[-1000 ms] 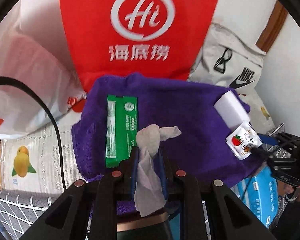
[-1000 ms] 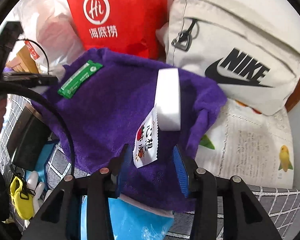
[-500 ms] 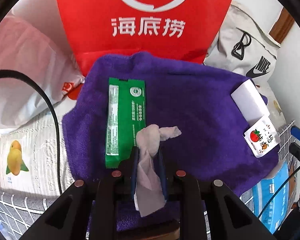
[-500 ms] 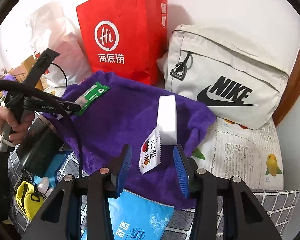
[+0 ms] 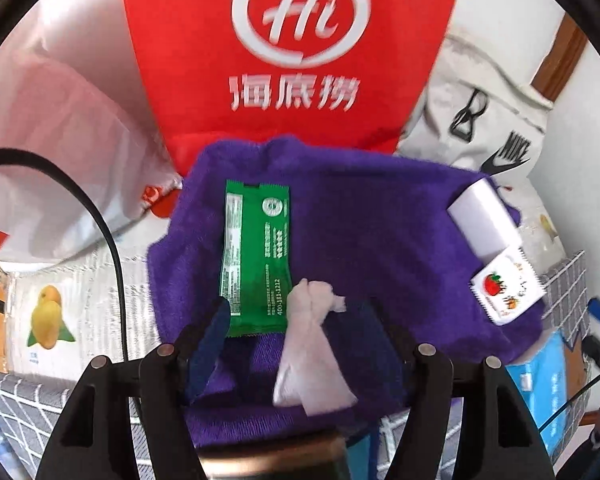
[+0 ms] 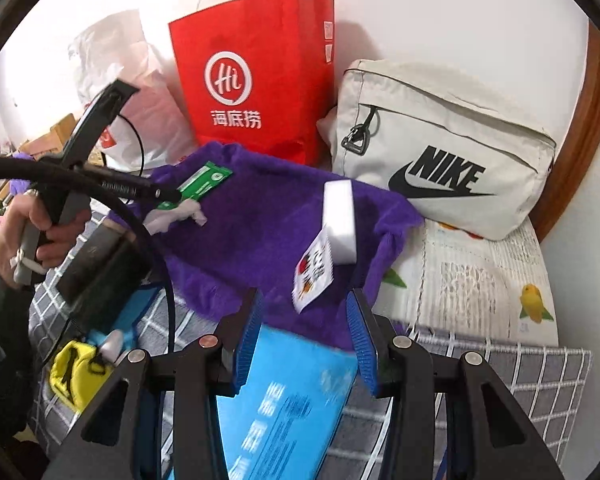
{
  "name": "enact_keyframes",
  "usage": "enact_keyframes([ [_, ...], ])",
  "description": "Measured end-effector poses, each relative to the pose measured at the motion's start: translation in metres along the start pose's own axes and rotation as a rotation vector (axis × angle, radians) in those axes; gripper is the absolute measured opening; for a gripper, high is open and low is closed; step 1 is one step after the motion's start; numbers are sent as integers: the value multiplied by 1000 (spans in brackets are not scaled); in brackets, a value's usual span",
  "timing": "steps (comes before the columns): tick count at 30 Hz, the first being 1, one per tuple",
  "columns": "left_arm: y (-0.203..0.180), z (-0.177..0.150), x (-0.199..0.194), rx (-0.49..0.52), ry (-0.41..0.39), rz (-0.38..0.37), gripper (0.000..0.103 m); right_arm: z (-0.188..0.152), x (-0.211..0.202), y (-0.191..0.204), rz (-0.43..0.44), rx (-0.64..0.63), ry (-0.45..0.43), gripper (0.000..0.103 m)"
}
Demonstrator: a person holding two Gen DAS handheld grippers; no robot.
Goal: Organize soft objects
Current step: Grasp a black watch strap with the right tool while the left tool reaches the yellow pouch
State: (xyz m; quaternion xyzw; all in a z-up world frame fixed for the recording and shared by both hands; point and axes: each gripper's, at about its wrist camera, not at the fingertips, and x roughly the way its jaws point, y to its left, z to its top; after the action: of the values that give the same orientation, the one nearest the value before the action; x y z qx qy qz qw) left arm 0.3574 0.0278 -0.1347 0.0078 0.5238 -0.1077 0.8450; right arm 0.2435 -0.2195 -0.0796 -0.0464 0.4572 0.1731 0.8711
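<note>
Against a white wall I saw a red paper bag (image 6: 256,76) and a cream Nike pouch (image 6: 440,152) standing behind a purple towel (image 5: 380,232) spread on the bed. On the towel, a green sachet (image 5: 256,256) lay lengthwise, pointing away from my left tool (image 5: 294,320). Its jaws had just been opening, and the crumpled white tissue (image 5: 312,352) lay loose between them, long axis running along the fingers. Far right, a white sponge block (image 6: 340,224) overlapped a small snack packet (image 6: 314,276). My right tool (image 6: 304,336) hung half-spread, gripping nothing.
</note>
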Motion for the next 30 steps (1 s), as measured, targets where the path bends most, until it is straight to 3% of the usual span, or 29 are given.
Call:
enact_keyframes([
  [9, -26, -22, -77, 50, -100, -41, 66, -32, -47, 24, 51, 5, -10, 46],
  [18, -23, -96, -128, 52, -125, -31, 66, -91, -71, 57, 122, 31, 19, 50],
  [25, -17, -150, -144, -14, -139, -32, 66, -131, -60, 85, 110, 13, 91, 46],
  [30, -16, -184, -141, -55, -107, -68, 66, -153, -28, 94, 73, 38, 160, 36],
])
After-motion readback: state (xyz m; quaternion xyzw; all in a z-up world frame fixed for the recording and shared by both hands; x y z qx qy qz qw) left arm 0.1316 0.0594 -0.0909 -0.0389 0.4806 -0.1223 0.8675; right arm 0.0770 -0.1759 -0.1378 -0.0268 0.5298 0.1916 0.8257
